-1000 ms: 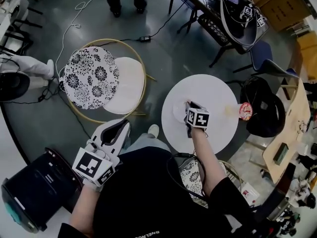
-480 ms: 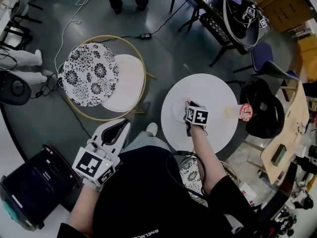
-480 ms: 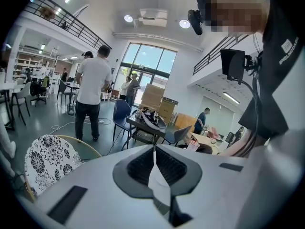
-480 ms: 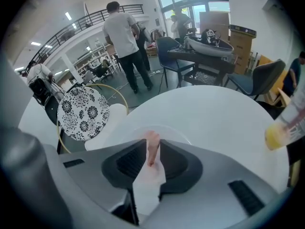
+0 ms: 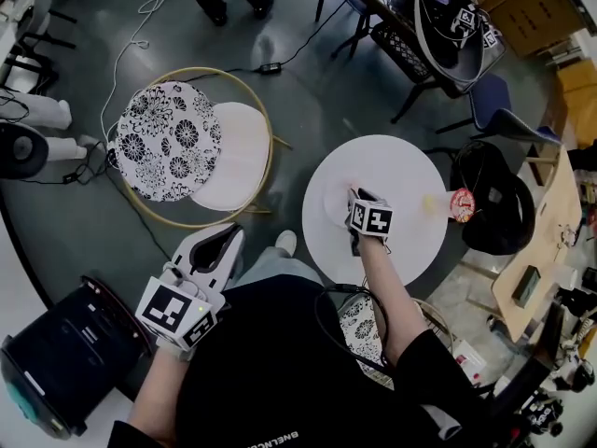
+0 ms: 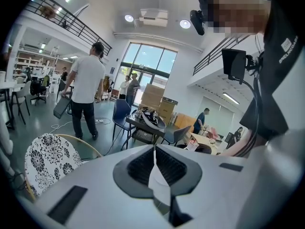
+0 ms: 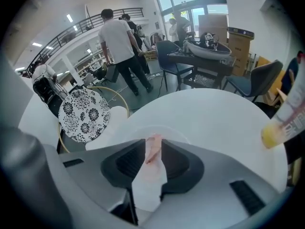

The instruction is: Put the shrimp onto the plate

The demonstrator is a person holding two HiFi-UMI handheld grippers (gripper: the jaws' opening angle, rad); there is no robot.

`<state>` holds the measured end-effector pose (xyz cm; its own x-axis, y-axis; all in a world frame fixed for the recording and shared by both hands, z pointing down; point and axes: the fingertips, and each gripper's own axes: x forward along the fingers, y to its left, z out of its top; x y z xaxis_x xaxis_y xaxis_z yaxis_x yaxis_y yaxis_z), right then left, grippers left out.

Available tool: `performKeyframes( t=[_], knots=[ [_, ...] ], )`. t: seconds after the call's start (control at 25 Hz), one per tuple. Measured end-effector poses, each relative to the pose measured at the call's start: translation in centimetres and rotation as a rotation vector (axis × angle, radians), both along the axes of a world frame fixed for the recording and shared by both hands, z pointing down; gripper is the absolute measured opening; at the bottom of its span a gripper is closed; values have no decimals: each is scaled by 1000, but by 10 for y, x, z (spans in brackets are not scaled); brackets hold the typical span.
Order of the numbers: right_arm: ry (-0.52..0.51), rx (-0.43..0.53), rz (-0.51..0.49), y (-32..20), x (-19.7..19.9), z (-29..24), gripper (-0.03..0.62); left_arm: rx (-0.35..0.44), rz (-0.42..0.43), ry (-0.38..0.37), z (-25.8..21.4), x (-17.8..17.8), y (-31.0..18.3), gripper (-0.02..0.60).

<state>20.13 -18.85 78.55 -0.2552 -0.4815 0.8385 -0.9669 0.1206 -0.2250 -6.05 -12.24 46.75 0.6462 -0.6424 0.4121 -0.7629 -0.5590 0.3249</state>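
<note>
Right gripper [image 7: 153, 143]: jaws closed on the shrimp [image 7: 152, 152], a pale pink piece pinched upright between the pads, its tip standing just past them. Judgement: held this way, the piece is unlikely to slip during transfer. Directly ahead of the jaws lies the plate [image 7: 178, 133], a shallow, clear-looking dish on the round white desk [image 5: 401, 171]. In the head view the gripper sits over the plate's near edge, low to the desk. Judgement: the shrimp is at or above the rim and not yet released — whether it touches the dish cannot be told.

Left gripper [image 6: 154, 152]: jaws pressed together, nothing between them. It hangs well apart from the desk, down by the person's lap and out of the working path — idle for this step.

Other items: a yellowish object [image 7: 273, 133] near the desk's right edge, clear of the plate, and a flower-patterned chair [image 5: 168, 143] on the floor to the left.

Next step, as judged: part the jaws over the middle of the dish
</note>
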Motion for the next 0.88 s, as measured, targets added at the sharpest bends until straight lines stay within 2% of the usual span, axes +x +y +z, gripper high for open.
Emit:
performKeyframes(
  t=[0.6, 0.88],
  knots=[
    [-35, 133, -21, -2, -18, -60, 89, 18, 56, 34, -3, 3, 5, 6],
    [-83, 223, 12, 3, -31, -105, 89, 26, 113, 58, -7, 3, -2, 6]
  ],
)
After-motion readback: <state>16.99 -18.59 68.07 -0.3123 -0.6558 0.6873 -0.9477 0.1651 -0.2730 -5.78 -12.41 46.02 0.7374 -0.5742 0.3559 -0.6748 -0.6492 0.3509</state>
